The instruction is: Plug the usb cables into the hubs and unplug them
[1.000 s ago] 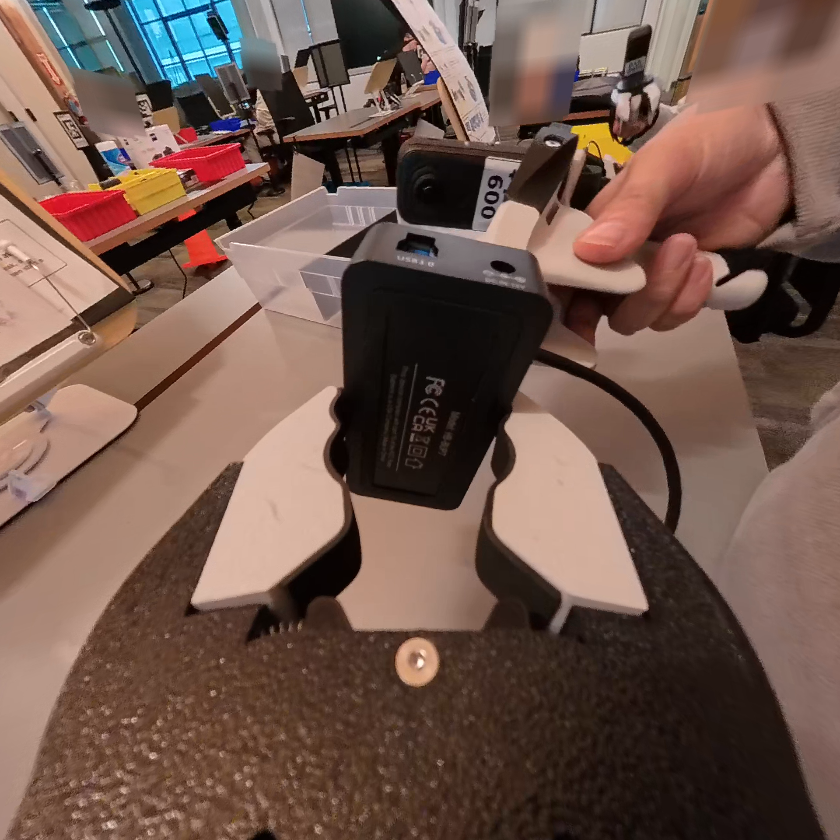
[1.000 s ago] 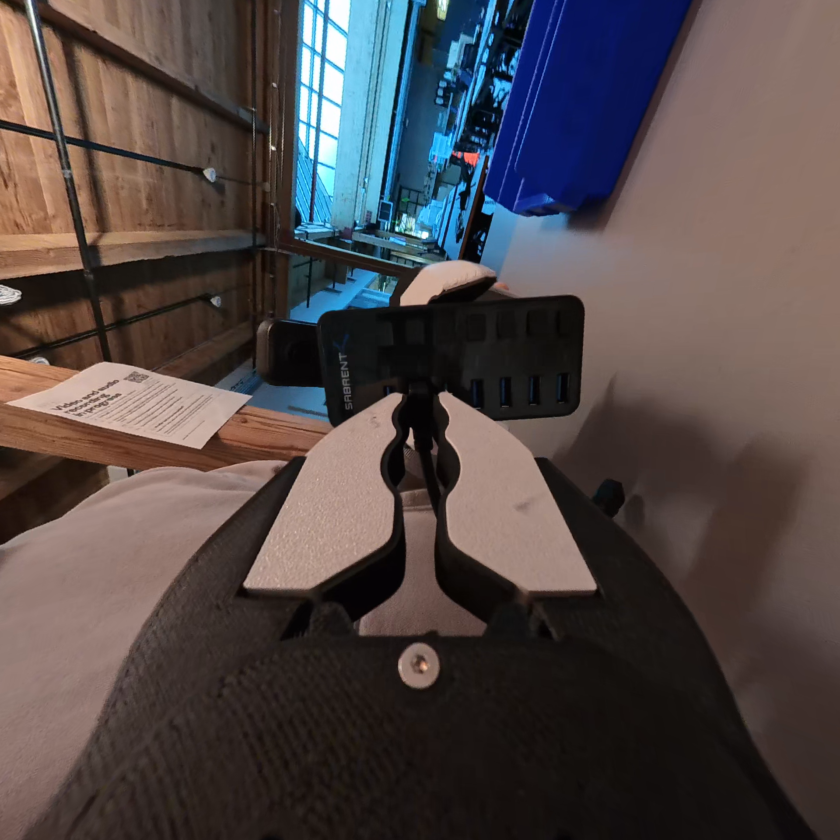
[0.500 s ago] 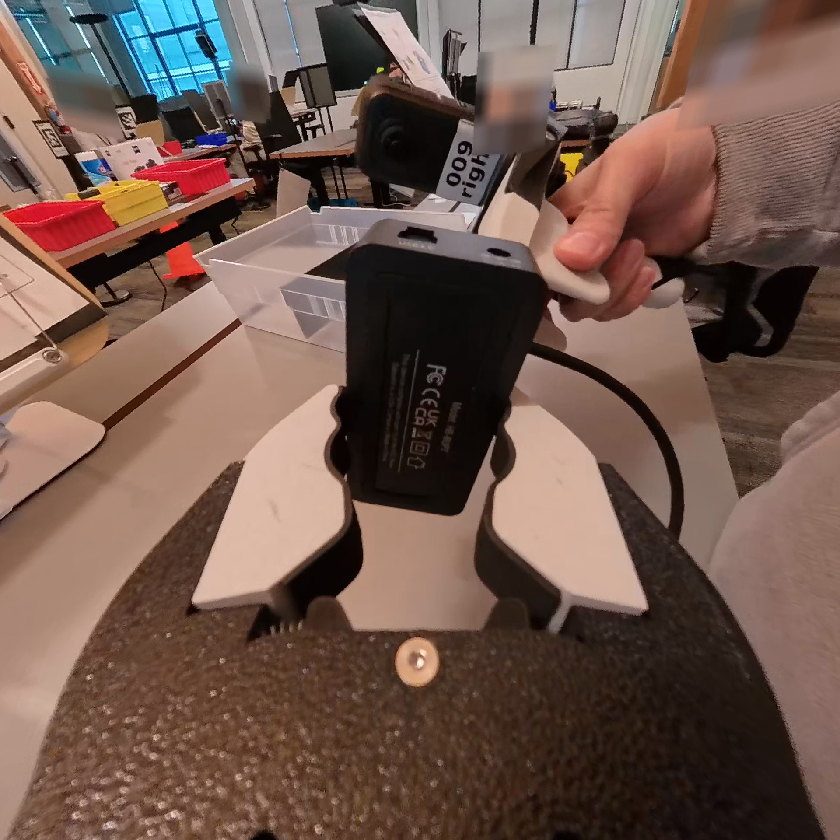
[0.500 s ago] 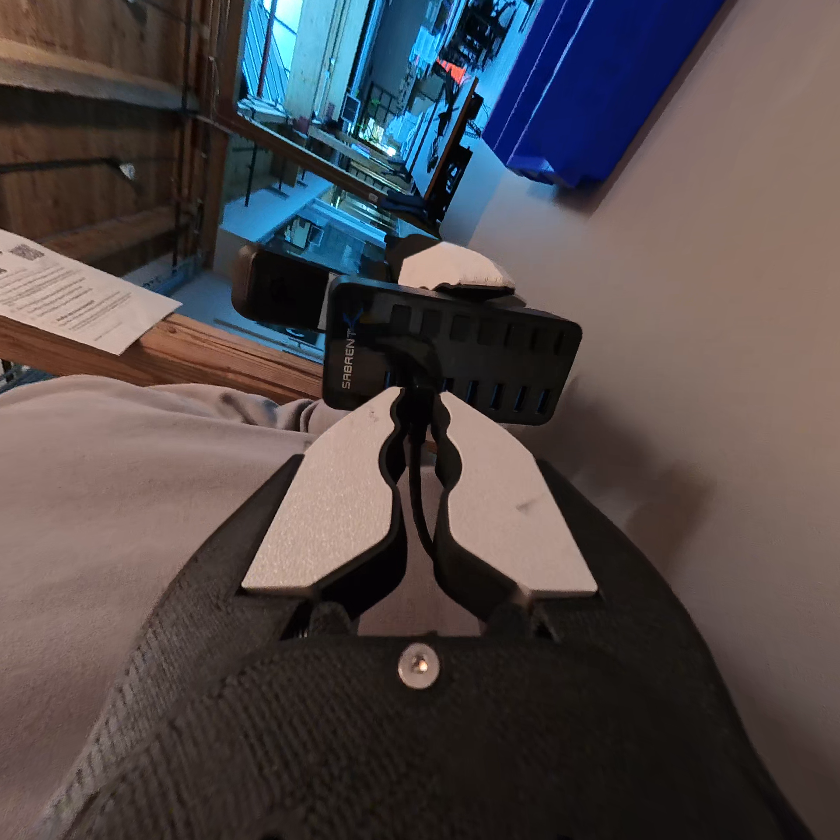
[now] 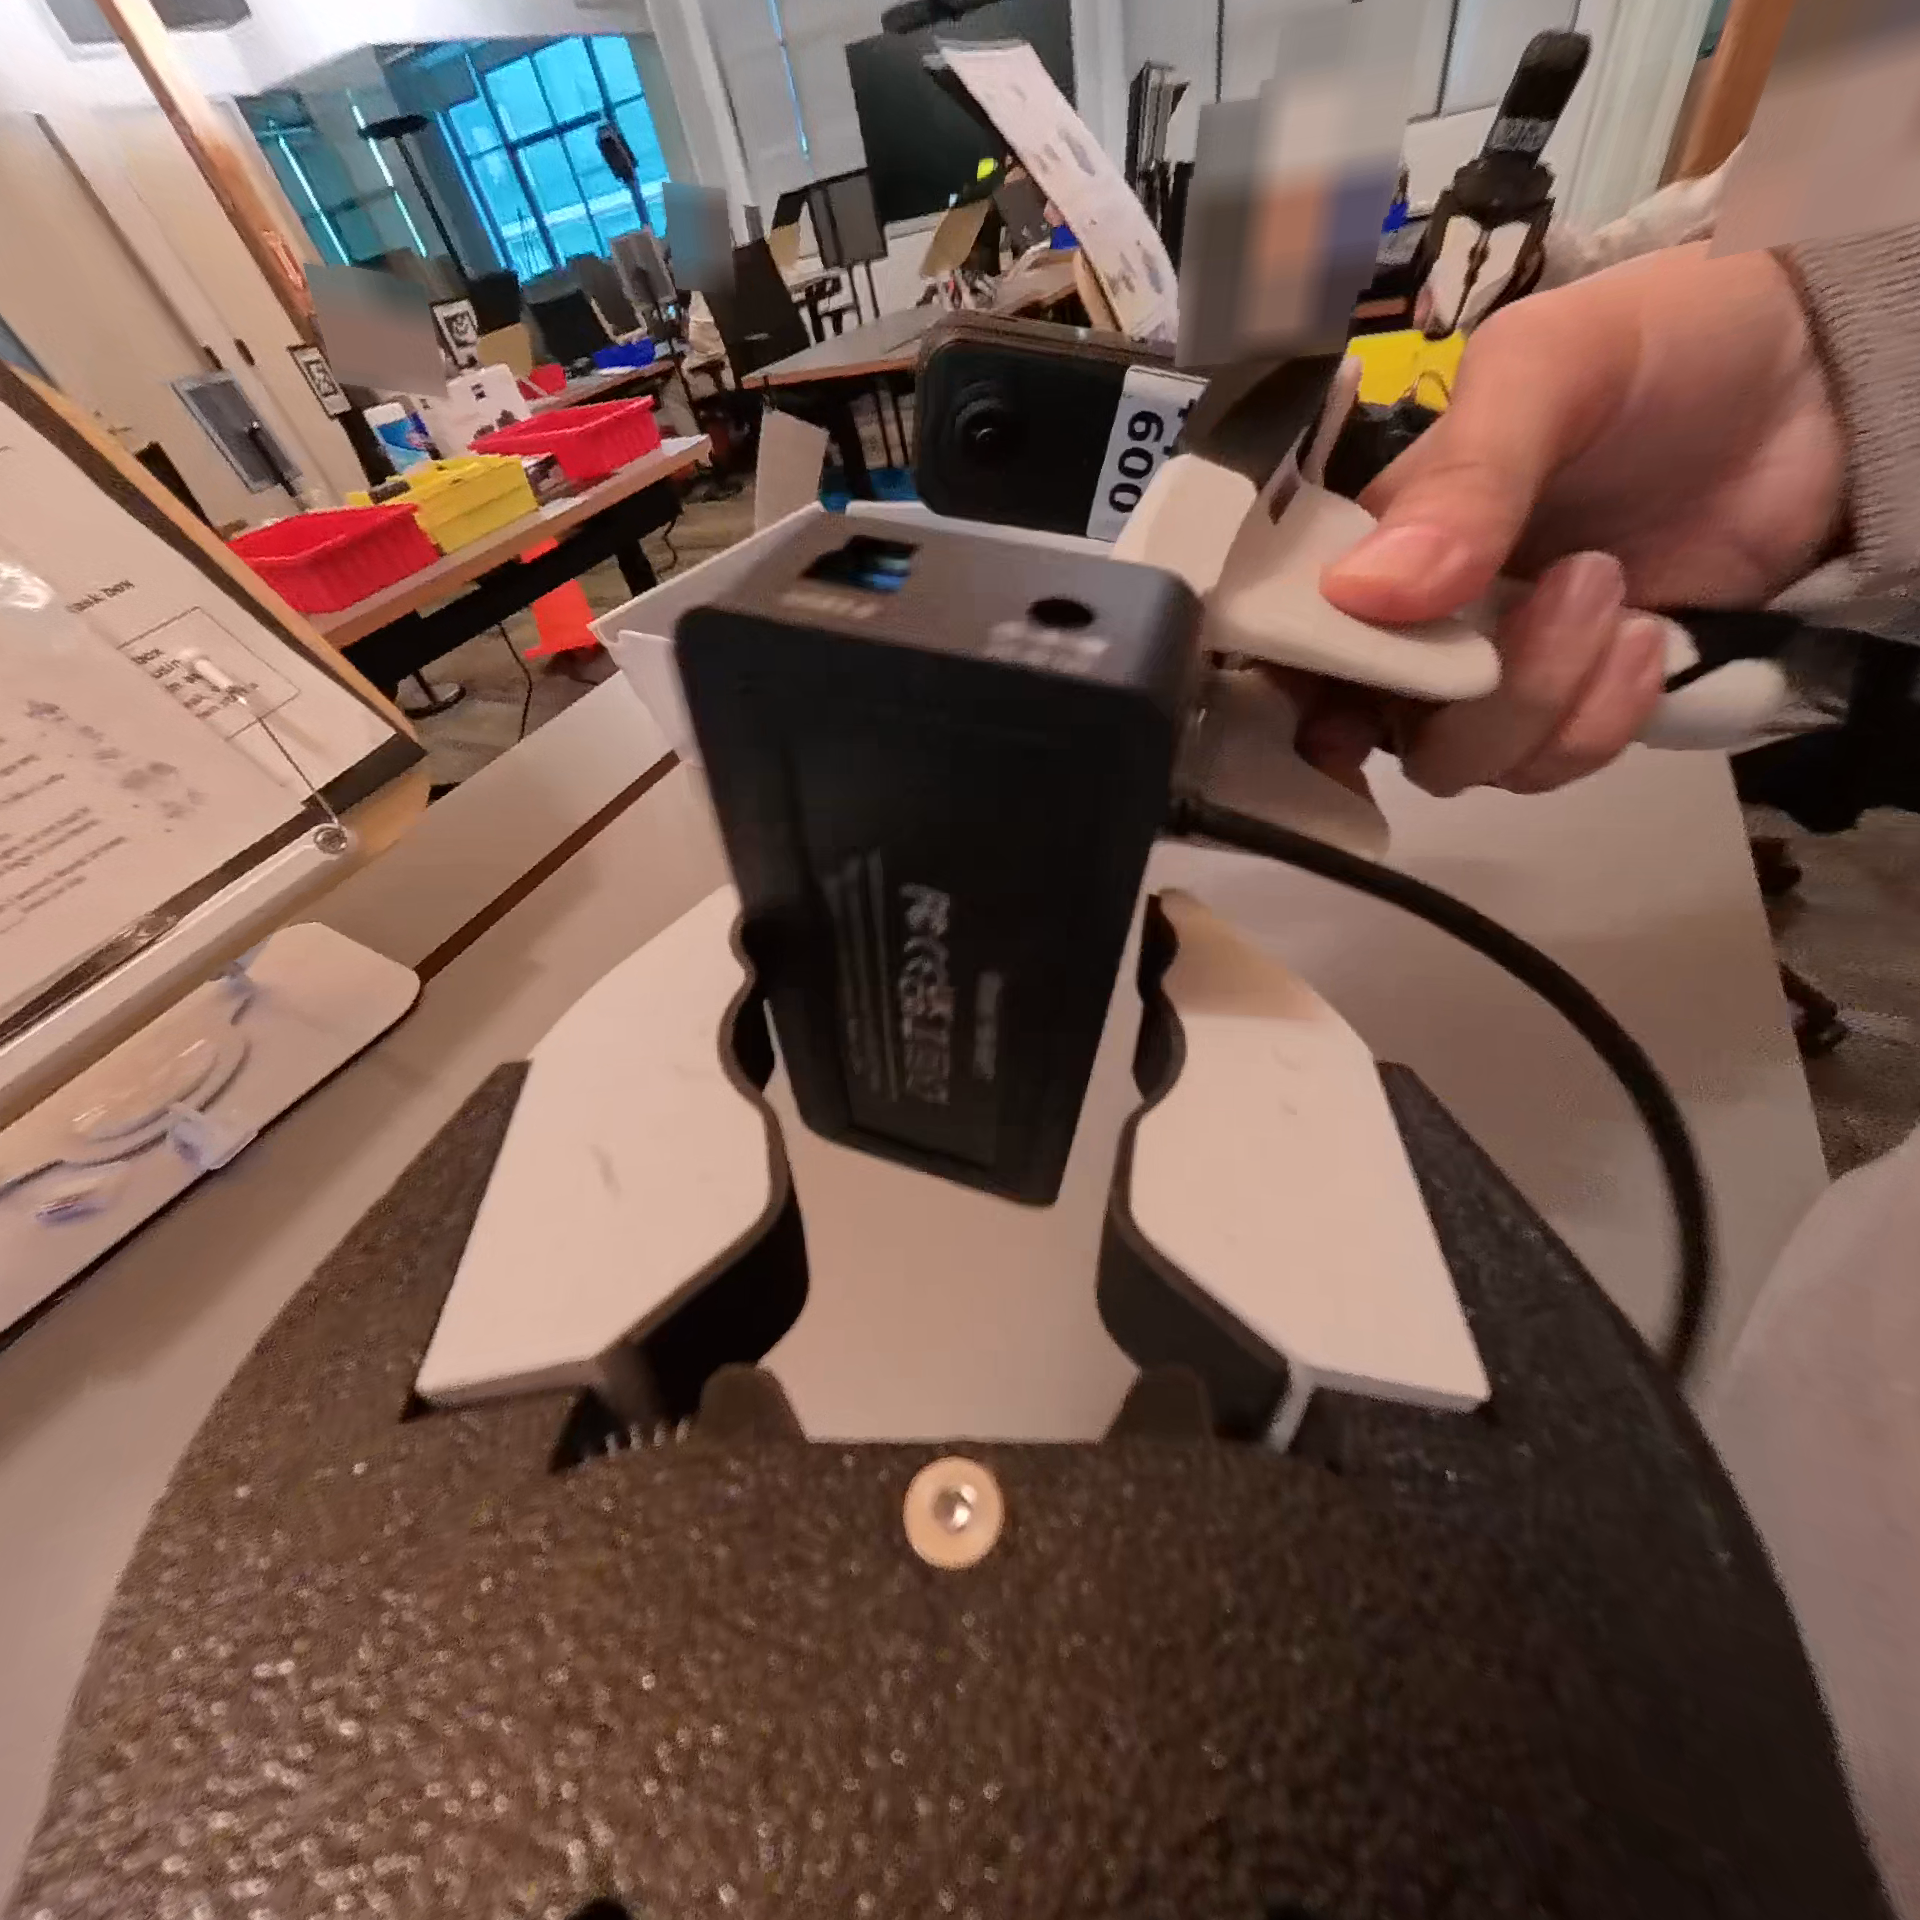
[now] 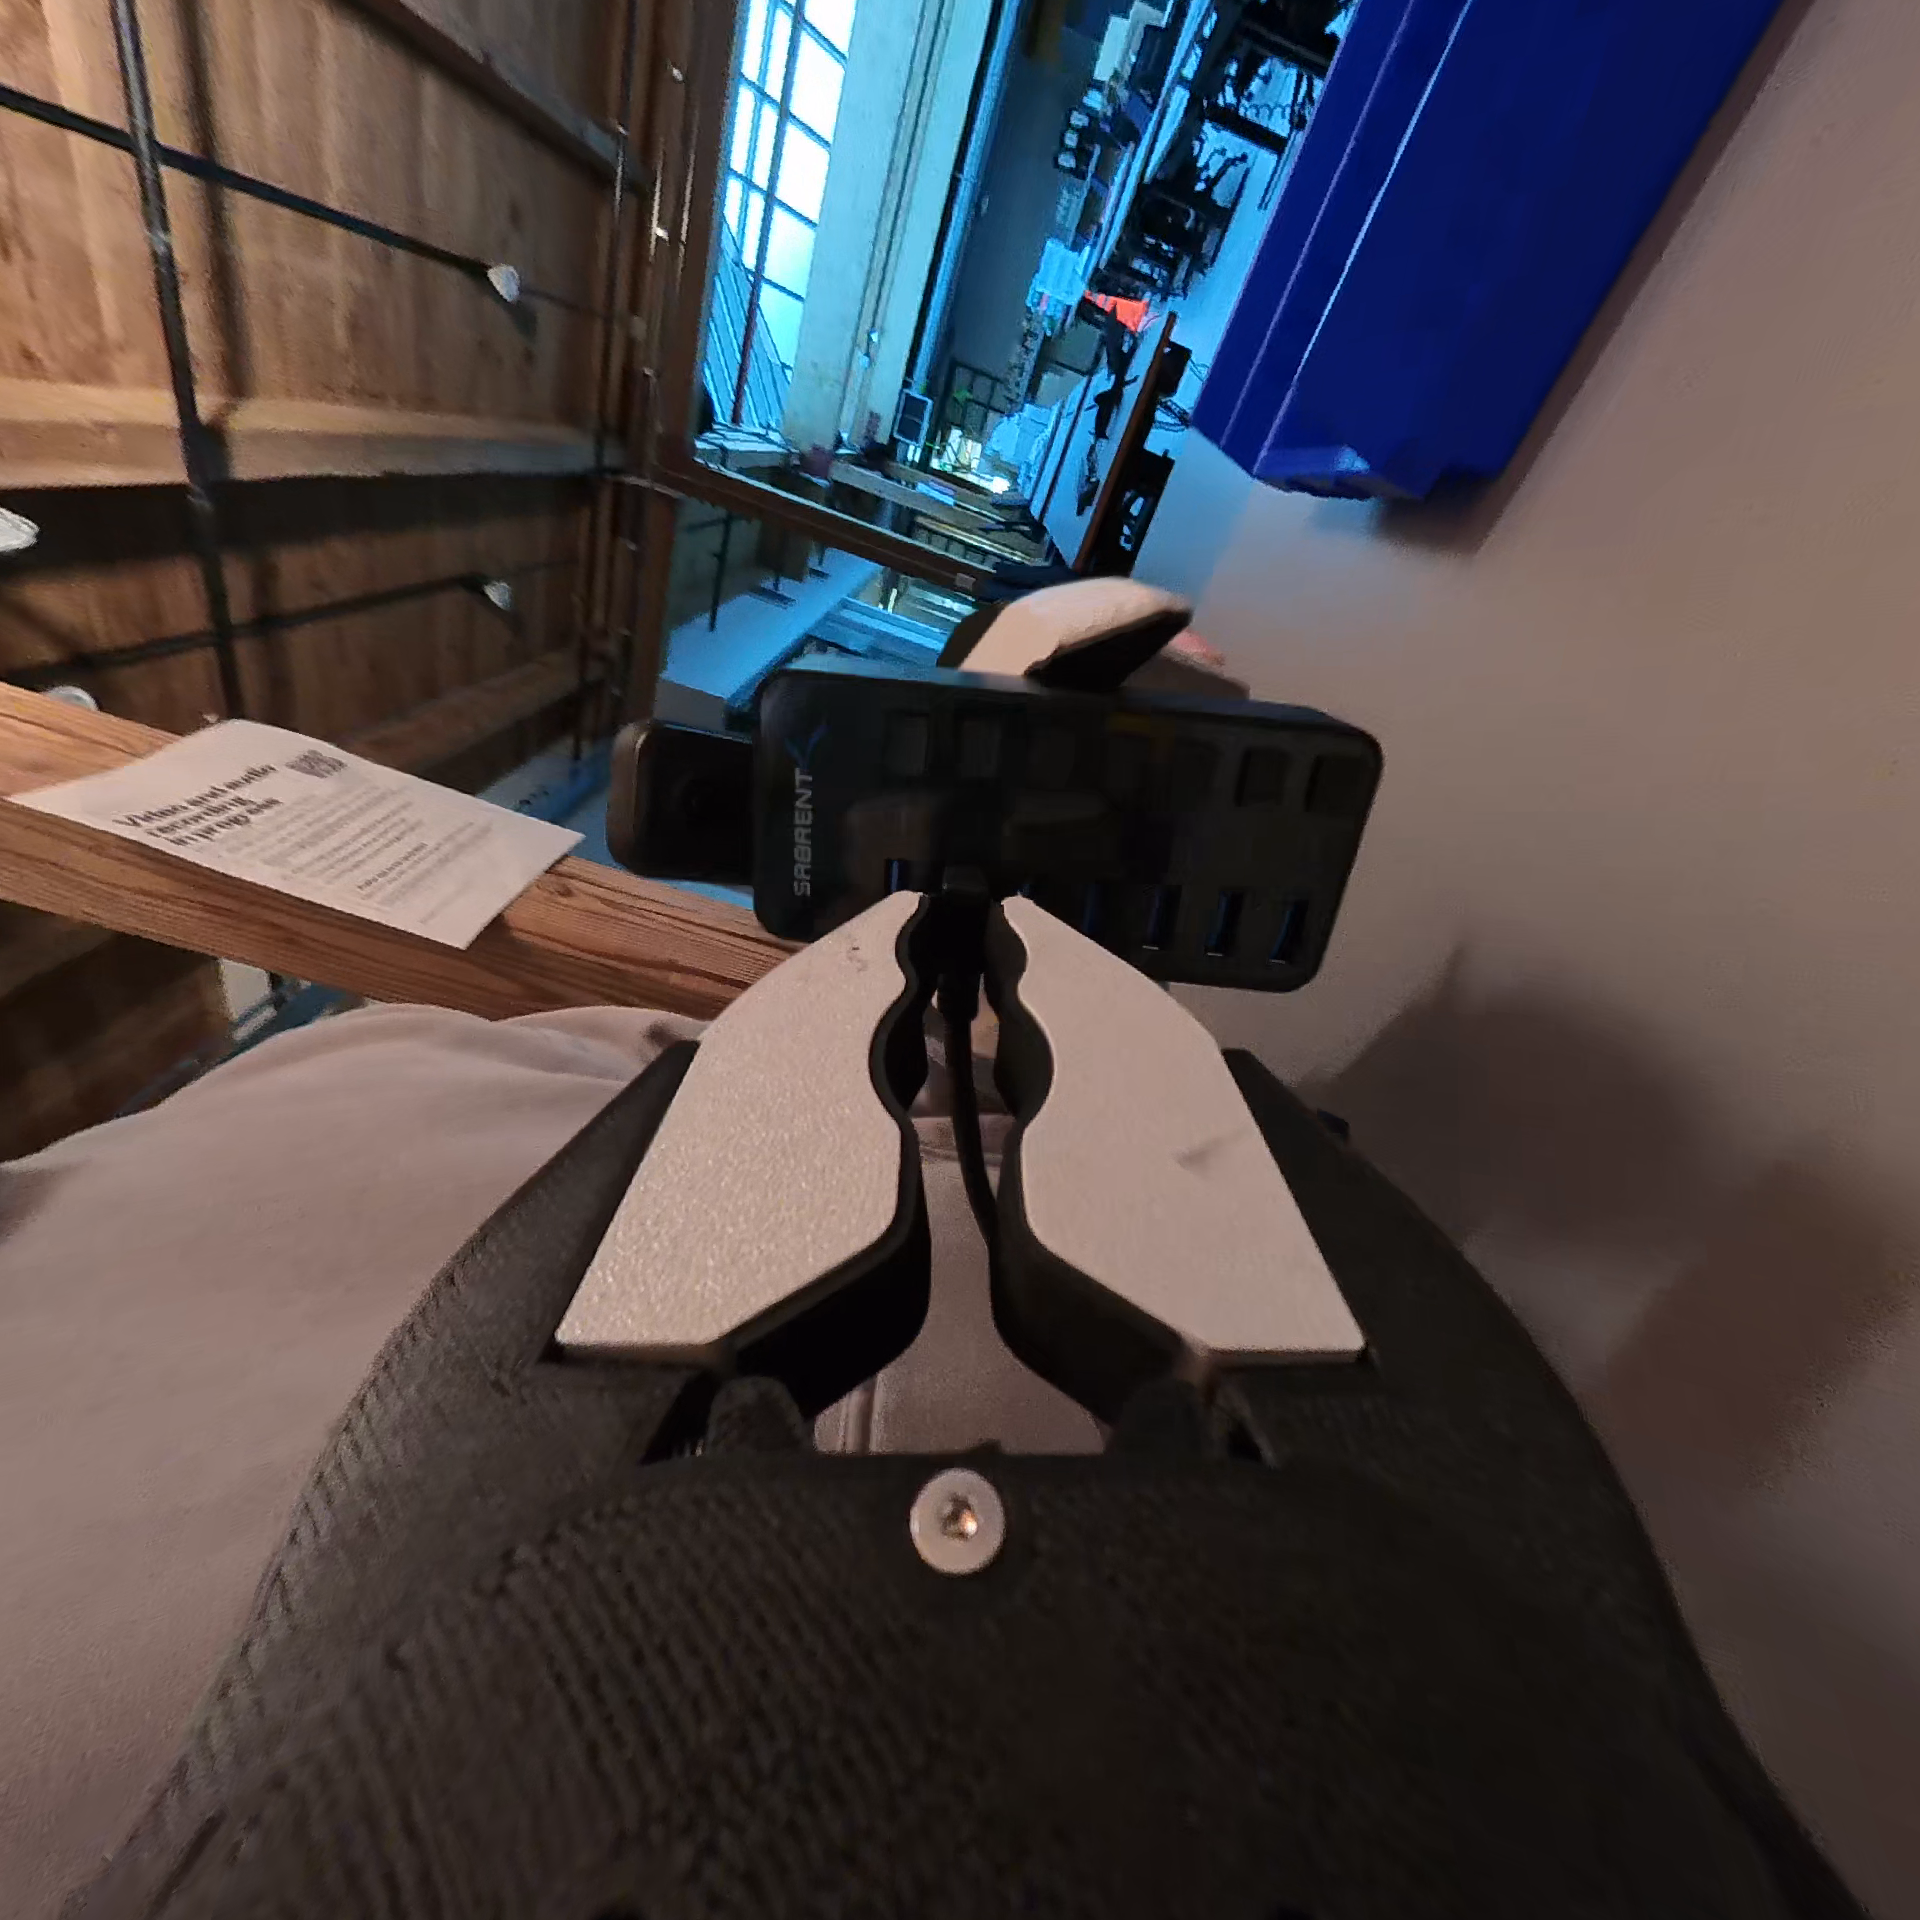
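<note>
My left gripper (image 5: 951, 925) is shut on a black USB hub (image 5: 935, 852) and holds it upright above the table. The hub leans slightly to the left. In the right wrist view the hub (image 6: 1070, 821) lies crosswise, with its row of ports facing me. My right gripper (image 6: 958, 914) is shut on the plug of a black USB cable (image 6: 961, 997). The plug meets a port near the hub's left end. In the left wrist view a hand holds the right gripper (image 5: 1247, 665) at the hub's right side. The cable (image 5: 1538, 987) loops down from there.
A clear plastic bin (image 5: 707, 623) stands on the table (image 5: 520, 883) behind the hub. A document stand (image 5: 156, 727) is at the left. A blue bin (image 6: 1455, 260) rests on the table in the right wrist view. A wooden beam holds a paper sheet (image 6: 312, 821).
Both grippers keep their hold. The hub and the right gripper have swung together, and the hub now leans a little to the left. The right wrist view has rotated back toward the wooden wall.
</note>
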Action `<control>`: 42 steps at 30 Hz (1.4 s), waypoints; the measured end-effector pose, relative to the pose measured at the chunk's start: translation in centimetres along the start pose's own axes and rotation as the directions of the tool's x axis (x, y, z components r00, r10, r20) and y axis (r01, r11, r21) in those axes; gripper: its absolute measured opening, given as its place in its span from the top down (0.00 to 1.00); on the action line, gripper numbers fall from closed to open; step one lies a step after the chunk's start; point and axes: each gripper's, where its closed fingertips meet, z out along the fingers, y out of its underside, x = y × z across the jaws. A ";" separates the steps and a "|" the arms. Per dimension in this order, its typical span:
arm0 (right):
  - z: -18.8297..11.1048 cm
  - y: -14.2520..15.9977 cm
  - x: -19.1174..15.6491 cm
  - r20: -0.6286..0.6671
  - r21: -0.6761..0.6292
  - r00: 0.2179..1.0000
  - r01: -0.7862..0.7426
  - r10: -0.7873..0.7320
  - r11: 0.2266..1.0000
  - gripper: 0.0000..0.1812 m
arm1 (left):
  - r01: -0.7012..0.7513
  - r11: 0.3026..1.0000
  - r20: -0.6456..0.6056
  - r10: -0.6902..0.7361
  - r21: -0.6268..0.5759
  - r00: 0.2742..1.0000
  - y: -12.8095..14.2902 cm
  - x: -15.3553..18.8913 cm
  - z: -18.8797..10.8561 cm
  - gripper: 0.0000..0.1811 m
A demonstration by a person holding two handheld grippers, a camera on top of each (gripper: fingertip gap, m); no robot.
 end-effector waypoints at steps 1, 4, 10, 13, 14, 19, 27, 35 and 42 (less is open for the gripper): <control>0.5 0.3 -0.1 0.014 0.001 1.000 -0.024 0.024 1.000 0.95 | -0.005 1.000 0.019 0.006 -0.017 1.000 0.2 0.0 0.3 0.61; 0.7 0.8 0.4 0.041 0.014 0.995 -0.087 0.086 0.996 0.95 | 0.023 0.997 0.005 -0.023 -0.075 1.000 1.3 0.3 0.7 0.62; 0.2 1.9 1.0 0.012 -0.084 0.999 -0.043 0.044 0.996 0.95 | 0.044 0.998 -0.152 -0.049 -0.035 0.987 1.8 1.9 0.7 0.63; -0.7 2.1 1.1 0.013 -0.127 1.000 -0.011 0.013 0.992 0.95 | 0.069 0.998 -0.259 -0.067 -0.002 0.964 1.3 2.6 0.0 0.65; -0.8 2.3 1.1 0.002 -0.145 1.000 0.000 0.000 0.989 0.95 | 0.074 0.997 -0.265 -0.075 -0.015 0.961 1.3 2.5 0.0 0.64; -0.2 2.2 0.4 0.027 -0.139 0.999 -0.031 0.035 0.990 0.95 | 0.051 0.999 -0.238 -0.050 0.002 0.970 0.9 2.5 0.6 0.61; -0.6 2.5 0.2 0.053 -0.228 0.998 -0.031 0.044 0.973 0.95 | 0.010 1.000 -0.280 -0.003 0.023 0.960 0.6 2.9 0.7 0.59; 0.0 1.7 0.7 0.061 -0.154 0.997 -0.045 0.054 0.987 0.95 | 0.012 0.999 -0.254 -0.020 -0.033 0.967 1.6 2.2 1.0 0.61; -0.2 1.7 0.8 0.000 -0.186 1.000 -0.005 0.005 0.982 0.95 | -0.045 0.999 -0.152 0.047 0.017 0.987 1.1 1.5 0.7 0.61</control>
